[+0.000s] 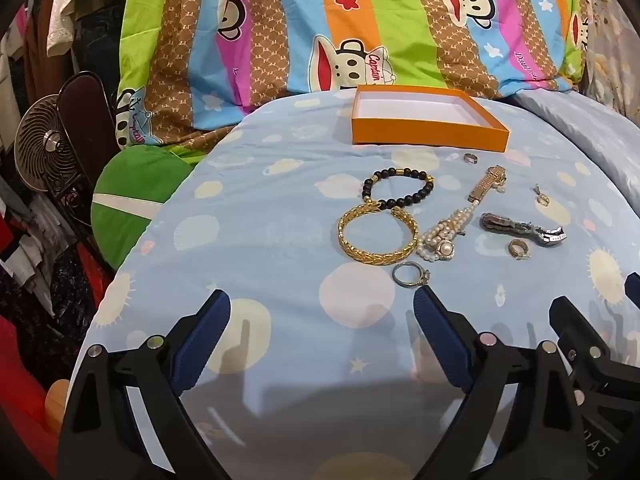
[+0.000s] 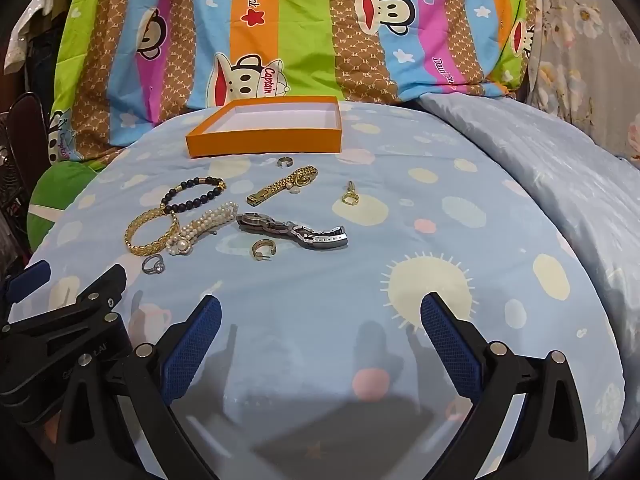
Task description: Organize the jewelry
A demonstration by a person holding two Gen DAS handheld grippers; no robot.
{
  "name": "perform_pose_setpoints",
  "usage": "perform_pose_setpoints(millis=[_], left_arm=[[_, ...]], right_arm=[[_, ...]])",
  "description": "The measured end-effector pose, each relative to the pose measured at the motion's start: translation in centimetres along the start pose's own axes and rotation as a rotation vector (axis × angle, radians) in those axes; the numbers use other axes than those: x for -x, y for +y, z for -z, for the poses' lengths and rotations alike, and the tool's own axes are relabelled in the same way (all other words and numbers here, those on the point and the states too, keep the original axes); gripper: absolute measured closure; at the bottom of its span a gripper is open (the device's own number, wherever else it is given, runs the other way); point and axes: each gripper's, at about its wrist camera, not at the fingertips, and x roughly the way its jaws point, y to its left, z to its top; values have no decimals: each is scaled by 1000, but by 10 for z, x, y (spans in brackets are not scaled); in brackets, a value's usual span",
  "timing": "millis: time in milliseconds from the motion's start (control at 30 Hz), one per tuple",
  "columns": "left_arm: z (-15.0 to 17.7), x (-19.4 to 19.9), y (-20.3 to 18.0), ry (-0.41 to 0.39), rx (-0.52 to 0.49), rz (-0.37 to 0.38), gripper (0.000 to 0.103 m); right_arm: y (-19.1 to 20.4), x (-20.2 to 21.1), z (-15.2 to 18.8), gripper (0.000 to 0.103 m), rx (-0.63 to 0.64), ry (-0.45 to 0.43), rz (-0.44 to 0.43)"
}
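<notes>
1. Pale blue bedsheet [image 1: 280, 216] printed with cream suns and pink dots fills the middle of both views; a striped cartoon-monkey quilt [image 1: 360, 20] is heaped across the top of the frame.
2. At upper centre of the left wrist view an orange tray box [image 1: 430, 136] sits open on the sheet, its white floor showing no jewelry; in the right wrist view it sits upper left of centre.
3. Below the box, the jewelry lies scattered on the sheet: a black bead bracelet [image 1: 398, 189] touches a gold chain bracelet [image 1: 377, 238] just under it.
4. Right of those, a pearl bracelet [image 1: 442, 236] lies beside a gold watch strap [image 1: 486, 184], with a dark metal watch band [image 1: 522, 229] further right.
5. A small silver band ring [image 1: 471, 158] lies just under the box; a gold pendant ring [image 1: 542, 197] sits at right, and a gold hoop earring [image 1: 518, 249] lies just below the watch band.
6. A silver stone ring [image 1: 412, 276] lies lowest of the pieces, just beside the right fingertip of the left gripper [image 1: 322, 306].
7. That gripper's blue pads [image 1: 204, 332] stand wide apart over bare sheet, holding nothing.
8. Lower centre of the right wrist view, the right gripper [image 2: 320, 312] is likewise spread wide and empty, well apart from the jewelry.
9. A small fan [image 1: 44, 156] and hanging clothes [image 1: 48, 20] fill the left edge.
</notes>
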Motion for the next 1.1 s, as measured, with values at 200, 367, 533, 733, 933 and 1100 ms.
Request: perform_pose_setpoints(millis=[200, 367, 533, 733, 933, 1100], left_arm=[[0, 1, -3, -1, -6, -15, 13], [2, -5, -6, 1, -4, -8, 13], [0, 2, 1, -7, 0, 2, 14], [0, 2, 1, -7, 0, 4, 15], [1, 2, 0, -7, 0, 5, 15], [1, 2, -1, -7, -1, 2, 15]], right_arm=[[1, 1, 0, 5, 13, -16, 11], [1, 2, -1, 5, 12, -17, 10], [1, 3, -1, 5, 10, -18, 9], [0, 3, -1, 5, 9, -17, 7], [0, 4, 0, 5, 7, -16, 3], [0, 4, 0, 5, 6, -16, 3]])
